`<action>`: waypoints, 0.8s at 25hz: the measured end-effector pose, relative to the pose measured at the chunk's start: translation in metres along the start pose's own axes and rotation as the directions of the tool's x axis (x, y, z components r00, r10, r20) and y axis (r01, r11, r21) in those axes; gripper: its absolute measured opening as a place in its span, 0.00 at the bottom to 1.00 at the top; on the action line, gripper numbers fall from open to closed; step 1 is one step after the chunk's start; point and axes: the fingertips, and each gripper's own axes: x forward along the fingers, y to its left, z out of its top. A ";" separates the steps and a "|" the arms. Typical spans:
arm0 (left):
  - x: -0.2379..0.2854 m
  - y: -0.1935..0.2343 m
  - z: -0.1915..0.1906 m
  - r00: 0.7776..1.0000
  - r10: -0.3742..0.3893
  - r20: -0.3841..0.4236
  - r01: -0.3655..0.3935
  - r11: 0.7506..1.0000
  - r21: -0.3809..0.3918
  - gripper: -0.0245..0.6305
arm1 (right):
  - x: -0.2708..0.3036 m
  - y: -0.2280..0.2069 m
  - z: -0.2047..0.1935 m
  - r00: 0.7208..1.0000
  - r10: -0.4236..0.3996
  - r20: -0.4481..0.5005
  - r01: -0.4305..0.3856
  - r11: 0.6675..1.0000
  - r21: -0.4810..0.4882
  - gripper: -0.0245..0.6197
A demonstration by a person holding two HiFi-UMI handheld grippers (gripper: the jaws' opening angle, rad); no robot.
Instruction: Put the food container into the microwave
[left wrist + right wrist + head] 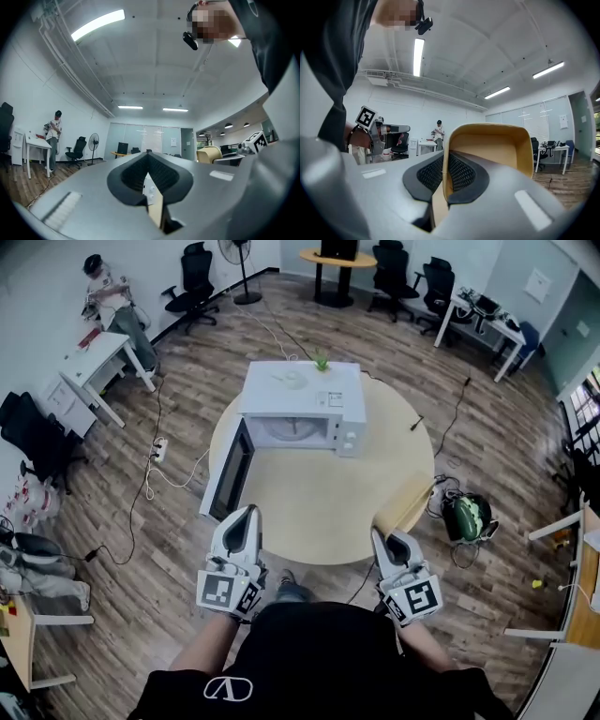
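Observation:
A white microwave stands at the far side of the round table, its door swung open to the left. The tan food container hangs at the table's right edge, with my right gripper shut on its rim. In the right gripper view the container stands on edge, its wall pinched between the jaws. My left gripper hovers at the table's near left edge, just in front of the door, shut and holding nothing. In the left gripper view a slit below its tips shows a sliver of the microwave.
A small green plant and a white object sit on the microwave. On the floor lie a power strip with cables and a green bag. Desks and office chairs ring the room; a person stands far left.

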 end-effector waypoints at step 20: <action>0.099 0.122 -0.016 0.993 -0.115 0.037 0.116 0.992 -0.042 0.04 | 0.157 0.004 0.015 0.997 -0.060 -0.041 0.056 0.995 -0.084 0.06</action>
